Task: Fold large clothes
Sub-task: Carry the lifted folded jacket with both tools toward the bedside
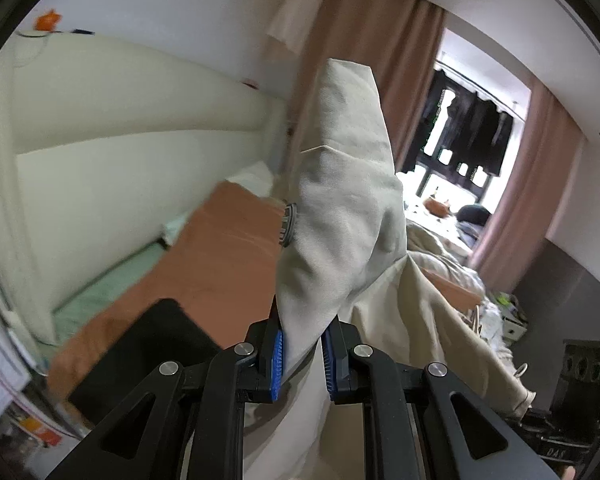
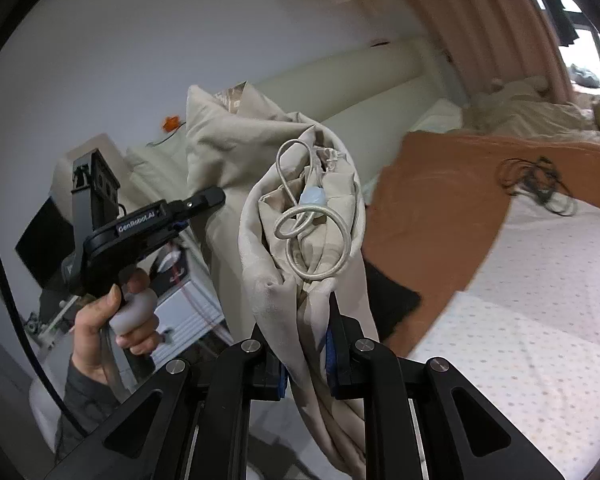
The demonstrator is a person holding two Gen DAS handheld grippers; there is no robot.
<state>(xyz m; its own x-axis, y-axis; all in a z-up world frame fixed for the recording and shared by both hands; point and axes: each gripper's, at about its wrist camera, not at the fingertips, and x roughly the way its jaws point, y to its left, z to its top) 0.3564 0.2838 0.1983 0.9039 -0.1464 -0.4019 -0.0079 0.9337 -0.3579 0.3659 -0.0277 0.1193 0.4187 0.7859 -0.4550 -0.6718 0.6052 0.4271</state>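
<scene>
1. Left gripper (image 1: 302,354) was pinching a bunched fold of the beige garment (image 1: 340,216) between its blue pads (image 1: 277,364); cloth stood up above the jaws, held in the air over the orange blanket (image 1: 204,264).
2. In the right wrist view, the person's left hand (image 2: 112,320) gripped the left tool's handle at far left.
3. Right gripper (image 2: 305,360) was clamped on another part of the garment, near its drawstring (image 2: 312,236) and pale toggle (image 2: 311,197).
4. To the right lay the dotted white bedsheet (image 2: 532,320), a dark cable tangle (image 2: 534,184) on it.
</scene>
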